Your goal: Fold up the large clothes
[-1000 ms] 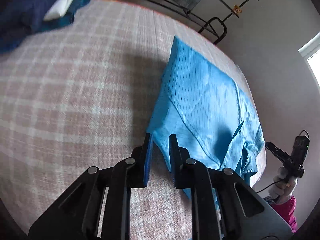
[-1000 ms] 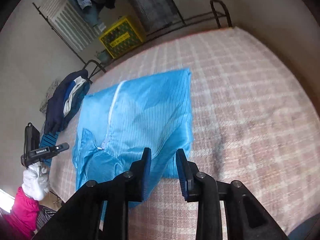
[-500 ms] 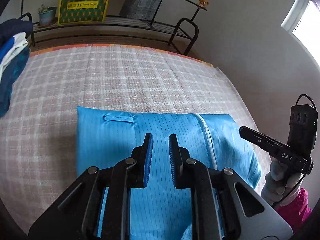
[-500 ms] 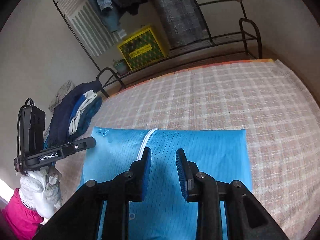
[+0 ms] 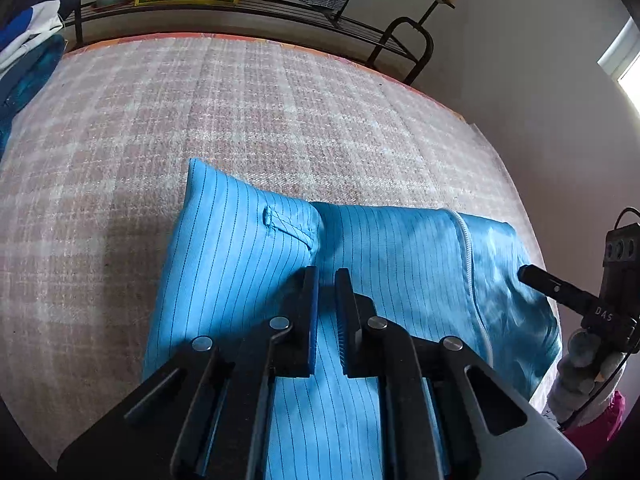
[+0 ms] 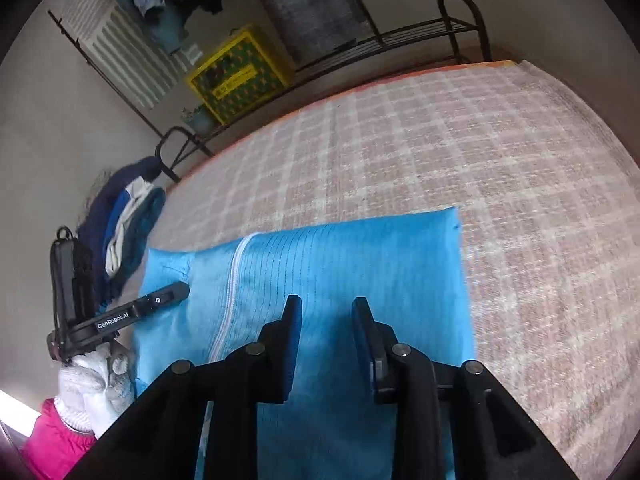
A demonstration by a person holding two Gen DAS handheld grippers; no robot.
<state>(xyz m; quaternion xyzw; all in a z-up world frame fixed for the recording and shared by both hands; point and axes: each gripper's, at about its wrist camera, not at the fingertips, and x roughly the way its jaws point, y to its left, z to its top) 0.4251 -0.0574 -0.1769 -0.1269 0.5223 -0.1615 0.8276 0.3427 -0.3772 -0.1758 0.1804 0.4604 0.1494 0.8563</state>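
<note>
Left wrist view: blue striped garment (image 5: 384, 264) lies folded on the checked bed (image 5: 240, 120), left gripper (image 5: 326, 312) fingers narrowing, empty (right gripper (image 6: 326, 336) moderately apart, also empty), poised above it, likely for another fold.

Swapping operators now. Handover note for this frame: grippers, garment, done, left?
Left gripper: jaws closing, a narrow gap showing, nothing between them; over the blue pinstriped zip-front garment.
Right gripper: open, empty, over the same garment.
Garment: lying on the pink checked bedcover, folded into a neat rectangle, white zipper showing on top.
Left: probably a further fold or smoothing, then set it aside.
</note>
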